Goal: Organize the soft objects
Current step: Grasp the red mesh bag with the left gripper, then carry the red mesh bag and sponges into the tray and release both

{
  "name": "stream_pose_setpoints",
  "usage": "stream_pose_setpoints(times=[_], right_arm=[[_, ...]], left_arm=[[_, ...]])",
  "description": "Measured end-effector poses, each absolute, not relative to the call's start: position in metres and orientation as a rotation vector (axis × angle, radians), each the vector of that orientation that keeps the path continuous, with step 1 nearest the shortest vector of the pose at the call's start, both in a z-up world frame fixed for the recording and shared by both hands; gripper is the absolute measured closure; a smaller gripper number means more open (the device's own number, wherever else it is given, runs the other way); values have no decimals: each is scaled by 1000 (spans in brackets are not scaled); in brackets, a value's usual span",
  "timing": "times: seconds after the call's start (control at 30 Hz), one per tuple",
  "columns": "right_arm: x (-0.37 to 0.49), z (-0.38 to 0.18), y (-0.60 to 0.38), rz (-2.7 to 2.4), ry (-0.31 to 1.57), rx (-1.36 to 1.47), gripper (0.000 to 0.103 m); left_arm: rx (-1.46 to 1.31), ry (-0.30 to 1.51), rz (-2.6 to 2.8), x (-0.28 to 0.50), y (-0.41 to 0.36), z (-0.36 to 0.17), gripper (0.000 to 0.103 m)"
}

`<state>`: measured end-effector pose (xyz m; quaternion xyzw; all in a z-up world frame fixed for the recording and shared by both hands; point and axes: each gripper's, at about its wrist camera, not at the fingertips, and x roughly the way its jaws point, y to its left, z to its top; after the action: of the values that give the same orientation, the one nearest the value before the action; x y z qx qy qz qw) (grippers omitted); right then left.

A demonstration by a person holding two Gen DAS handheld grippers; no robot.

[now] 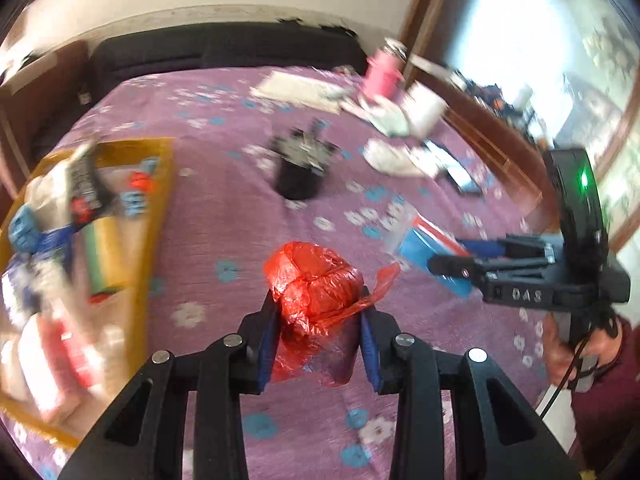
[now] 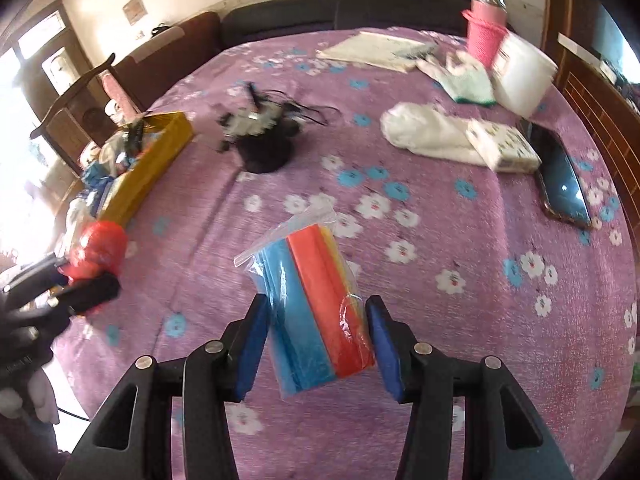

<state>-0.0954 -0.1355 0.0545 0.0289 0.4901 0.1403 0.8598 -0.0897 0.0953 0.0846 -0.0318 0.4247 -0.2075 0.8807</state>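
The left tool (image 1: 318, 340) sits at the bottom centre of its own view, its blue pads (image 1: 267, 344) pressed against both sides of a red bag (image 1: 316, 284), a bundle wrapped in crinkled red plastic. The bundle is off the bed (image 1: 224, 216) and a loose red flap trails to its right. In the right wrist view the same tool and bundle show at the left edge.

The right tool (image 2: 316, 344) is at the bottom centre of its view and holds a clear pouch (image 2: 308, 292) of blue, orange and yellow sheets. The pouch stands tilted between the pads, its zip end pointing to the upper left; the left pad touches it, and the right pad meets its lower corner. A hand (image 1: 572, 344) holding this tool shows at the right edge of the left view.

A yellow box (image 1: 132, 240) with mixed packets lies at the left of the left view. A black lump with cables (image 2: 260, 140) is above centre on the purple flowered bedspread. A white cloth (image 2: 428, 136), a phone (image 2: 564, 180) and a pink bottle (image 2: 484, 36) lie to the upper right.
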Motion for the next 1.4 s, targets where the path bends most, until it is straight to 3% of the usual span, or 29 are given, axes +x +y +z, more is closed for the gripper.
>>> stream_pose_setpoints(times=[0.5,0.87,1.0,1.17,1.23,1.4], right_arm=[[-85,88,-2,497,985,-66,50],[-54,96,101,558,965,-177,49],[-45,92,124,558,970,-204,49],[-40,89,145,577,991,-192,49],[-43,91,150,599,987,-190,49],[-71,95,164,721,1013,-177,49]], left_arm=[[-120,854,32,-76,290,87,68],[-149,920,90,-32,338,51,66],[-201,918,97,-31,348,48,44],[-238,895,69,-43,350,53,37],[-232,858,74,-54,349,61,26],[-255,781,81,-76,355,81,22]])
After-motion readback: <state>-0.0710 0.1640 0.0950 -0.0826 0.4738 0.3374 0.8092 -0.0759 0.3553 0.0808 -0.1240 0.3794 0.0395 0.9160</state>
